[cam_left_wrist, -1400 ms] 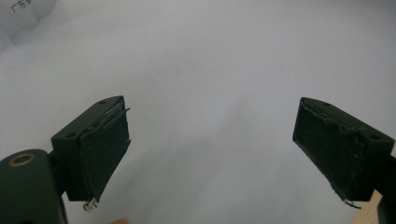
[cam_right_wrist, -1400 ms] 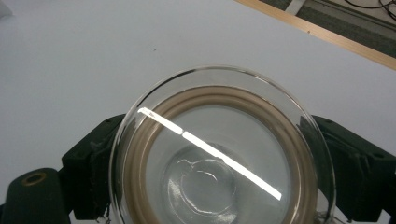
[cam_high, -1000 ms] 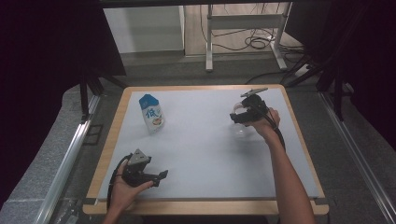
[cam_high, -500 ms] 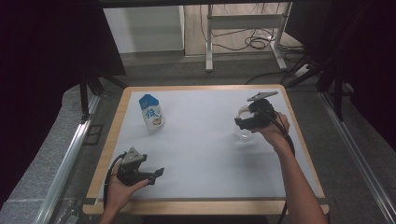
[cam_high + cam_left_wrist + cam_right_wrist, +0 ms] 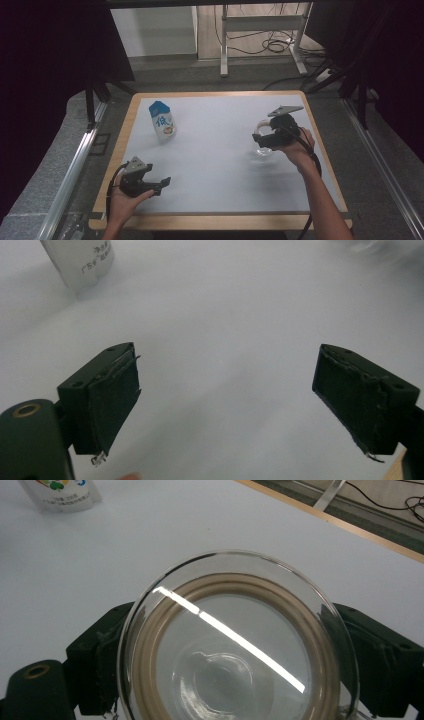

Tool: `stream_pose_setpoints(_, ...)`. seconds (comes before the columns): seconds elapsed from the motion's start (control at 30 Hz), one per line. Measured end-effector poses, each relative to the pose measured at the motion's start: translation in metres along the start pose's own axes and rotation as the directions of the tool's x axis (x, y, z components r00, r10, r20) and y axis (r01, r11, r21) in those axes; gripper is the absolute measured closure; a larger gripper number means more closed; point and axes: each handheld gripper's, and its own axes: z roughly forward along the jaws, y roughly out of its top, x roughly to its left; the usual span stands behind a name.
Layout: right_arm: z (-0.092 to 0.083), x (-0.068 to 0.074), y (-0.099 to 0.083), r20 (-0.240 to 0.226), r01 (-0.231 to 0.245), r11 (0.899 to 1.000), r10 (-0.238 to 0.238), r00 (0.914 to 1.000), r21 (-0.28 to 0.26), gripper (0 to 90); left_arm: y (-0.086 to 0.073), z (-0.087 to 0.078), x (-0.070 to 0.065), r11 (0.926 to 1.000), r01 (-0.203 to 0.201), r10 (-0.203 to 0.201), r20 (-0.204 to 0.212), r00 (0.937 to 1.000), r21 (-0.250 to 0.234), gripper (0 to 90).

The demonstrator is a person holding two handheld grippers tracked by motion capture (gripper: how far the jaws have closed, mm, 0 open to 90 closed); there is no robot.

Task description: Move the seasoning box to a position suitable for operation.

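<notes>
Right gripper view: right tool [image 5: 225,665] clamps glass lid [image 5: 235,645].

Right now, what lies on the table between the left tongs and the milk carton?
Nothing: the high view shows bare white table between the left tongs and the milk carton.

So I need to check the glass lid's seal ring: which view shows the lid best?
The right gripper view: the glass lid is close, its tan ring clear, between the right gripper's jaws. In the high view it is small.
</notes>
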Motion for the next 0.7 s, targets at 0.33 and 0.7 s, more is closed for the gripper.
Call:
stream_pose_setpoints(0.33,-0.003,0.005,-0.012,-0.008,0.010,1.000,-0.010,0.9999,0.009,12.1,-0.002,0.010,-0.006,0.9997,-0.014,0.014,0.003,0.9999,0.020,12.0)
stream_pose_setpoints(0.7,-0.001,0.013,-0.029,-0.027,0.003,1.000,-0.002,0.9996,0.027,12.1,-0.002,0.012,-0.007,0.9995,-0.024,0.023,0.003,0.9997,0.022,12.1)
